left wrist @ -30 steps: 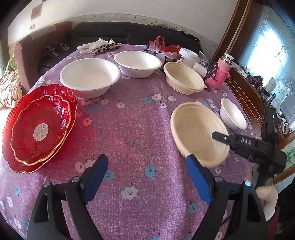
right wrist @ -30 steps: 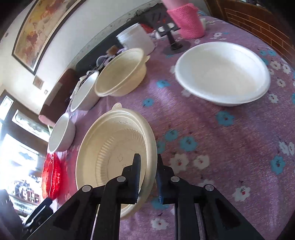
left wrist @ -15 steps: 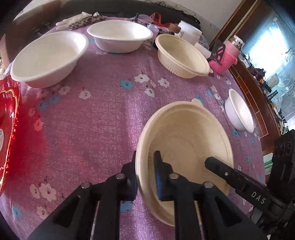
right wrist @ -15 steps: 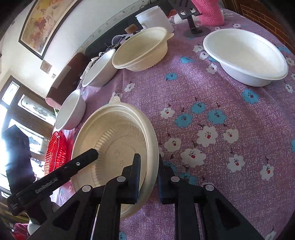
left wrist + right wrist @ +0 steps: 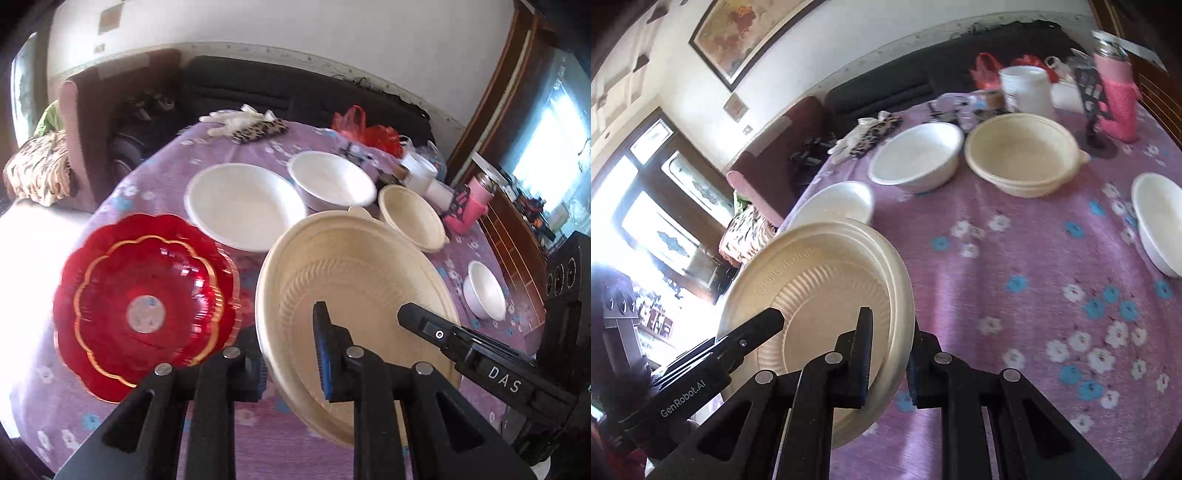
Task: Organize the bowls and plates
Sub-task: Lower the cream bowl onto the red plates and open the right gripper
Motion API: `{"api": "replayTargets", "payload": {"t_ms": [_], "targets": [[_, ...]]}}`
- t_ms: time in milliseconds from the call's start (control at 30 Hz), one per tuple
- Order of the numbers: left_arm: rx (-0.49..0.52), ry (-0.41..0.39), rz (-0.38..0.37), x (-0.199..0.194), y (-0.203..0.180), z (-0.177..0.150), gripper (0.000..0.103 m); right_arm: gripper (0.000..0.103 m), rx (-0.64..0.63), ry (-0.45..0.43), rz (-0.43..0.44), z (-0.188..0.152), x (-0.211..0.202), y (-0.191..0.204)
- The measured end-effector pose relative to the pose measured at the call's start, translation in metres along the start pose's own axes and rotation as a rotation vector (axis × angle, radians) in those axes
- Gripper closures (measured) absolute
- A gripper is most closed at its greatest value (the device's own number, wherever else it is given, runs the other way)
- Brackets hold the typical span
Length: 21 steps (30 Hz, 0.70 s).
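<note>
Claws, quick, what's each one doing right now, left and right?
Left claw: jaws opening, cream bowl rim between its pads.
Right claw: closed on the same bowl's rim.

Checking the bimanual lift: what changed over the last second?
The left gripper, open over the tablecloth a second ago, took the near rim of the cream bowl; its jaws are now easing open slightly, rim still between them. The right gripper kept its grip on the opposite rim. Together they raised the bowl off the cloth. Red plates, white bowls and the second cream bowl stayed put.
</note>
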<state>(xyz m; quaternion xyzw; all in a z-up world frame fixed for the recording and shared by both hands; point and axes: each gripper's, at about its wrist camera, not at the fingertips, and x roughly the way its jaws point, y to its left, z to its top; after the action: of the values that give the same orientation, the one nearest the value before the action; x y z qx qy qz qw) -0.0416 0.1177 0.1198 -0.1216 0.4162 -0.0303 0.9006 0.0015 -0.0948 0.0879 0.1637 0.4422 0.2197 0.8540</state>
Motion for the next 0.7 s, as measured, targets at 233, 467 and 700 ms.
{"api": "replayTargets", "payload": {"t_ms": [233, 467, 700], "targets": [[-0.148, 0.026, 0.139, 0.012, 0.107, 0.008, 0.081, 0.085, -0.178, 0.093, -0.003, 0.01, 0.087, 0.099], [-0.216, 0.103, 0.184, 0.052, 0.157, 0.005, 0.081, 0.085, -0.245, 0.155, -0.073, 0.002, 0.146, 0.131], [-0.223, 0.092, 0.174, 0.054, 0.164, 0.006, 0.063, 0.084, -0.255, 0.181, -0.105, 0.001, 0.172, 0.128]]}}
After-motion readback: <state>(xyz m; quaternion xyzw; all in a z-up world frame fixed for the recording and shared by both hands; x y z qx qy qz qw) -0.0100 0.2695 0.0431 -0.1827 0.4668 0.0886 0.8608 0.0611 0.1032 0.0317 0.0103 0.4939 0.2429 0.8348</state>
